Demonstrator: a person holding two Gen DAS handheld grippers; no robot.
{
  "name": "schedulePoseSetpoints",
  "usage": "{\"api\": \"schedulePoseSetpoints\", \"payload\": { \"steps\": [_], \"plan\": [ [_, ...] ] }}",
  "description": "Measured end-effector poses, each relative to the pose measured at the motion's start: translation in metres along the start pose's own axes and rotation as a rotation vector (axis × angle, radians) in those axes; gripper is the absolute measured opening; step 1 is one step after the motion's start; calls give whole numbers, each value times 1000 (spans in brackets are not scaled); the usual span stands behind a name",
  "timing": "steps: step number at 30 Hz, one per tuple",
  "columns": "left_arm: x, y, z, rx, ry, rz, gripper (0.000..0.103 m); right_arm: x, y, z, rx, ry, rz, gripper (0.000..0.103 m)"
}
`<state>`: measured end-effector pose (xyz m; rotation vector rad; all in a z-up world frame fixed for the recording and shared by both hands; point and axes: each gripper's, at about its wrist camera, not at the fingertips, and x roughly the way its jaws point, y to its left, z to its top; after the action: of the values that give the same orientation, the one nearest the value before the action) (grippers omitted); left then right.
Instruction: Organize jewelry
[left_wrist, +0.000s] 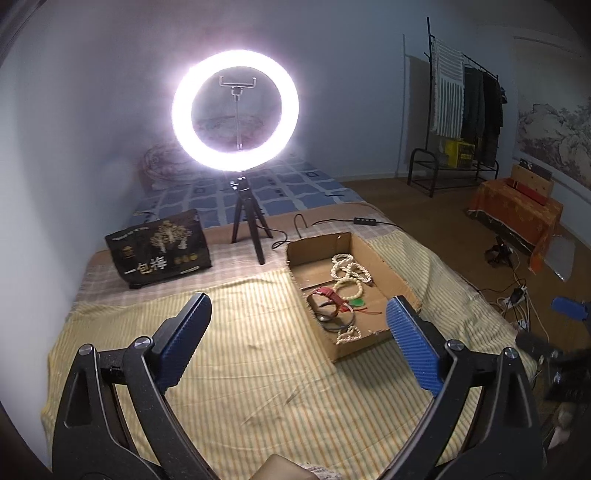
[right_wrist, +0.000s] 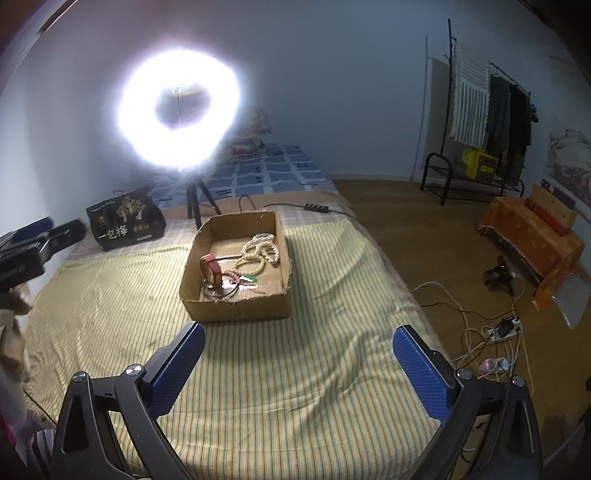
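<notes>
Both grippers hang empty above the yellow striped bedspread (right_wrist: 295, 369), the left gripper (left_wrist: 299, 339) and right gripper (right_wrist: 299, 363) each with blue pads spread wide. All the jewelry appears to sit in the shallow brown cardboard box (right_wrist: 236, 306): cream bead strands (left_wrist: 349, 275), a red strap (left_wrist: 330, 295), a green pendant (left_wrist: 357, 303). Glare blurs the cords, so a careless pinch could snag tangled strands and drag several pieces or tip the light box.

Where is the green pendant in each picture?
Left wrist view: green pendant lies in the cardboard box, right of centre, beside the red strap.
Right wrist view: green pendant lies in the box, near the picture's middle.
Shared landmark: the ring light behind the box.
</notes>
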<state>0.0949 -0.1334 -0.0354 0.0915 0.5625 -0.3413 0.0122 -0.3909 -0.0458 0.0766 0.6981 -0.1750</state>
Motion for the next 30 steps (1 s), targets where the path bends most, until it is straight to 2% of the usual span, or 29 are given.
{"api": "schedulePoseSetpoints", "payload": {
  "steps": [6, 17, 30],
  "plan": [
    [-17, 6, -8, 8, -2, 39, 98, -9, 1, 7, 10, -24, -12, 103],
    [-49, 16, -16, -15, -18, 53, 98, -21, 12, 17, -6, -69, 6, 103],
    [-59, 21, -22, -23, 0, 67, 98, -33, 30, 24, -42, -111, 18, 103]
  ]
}}
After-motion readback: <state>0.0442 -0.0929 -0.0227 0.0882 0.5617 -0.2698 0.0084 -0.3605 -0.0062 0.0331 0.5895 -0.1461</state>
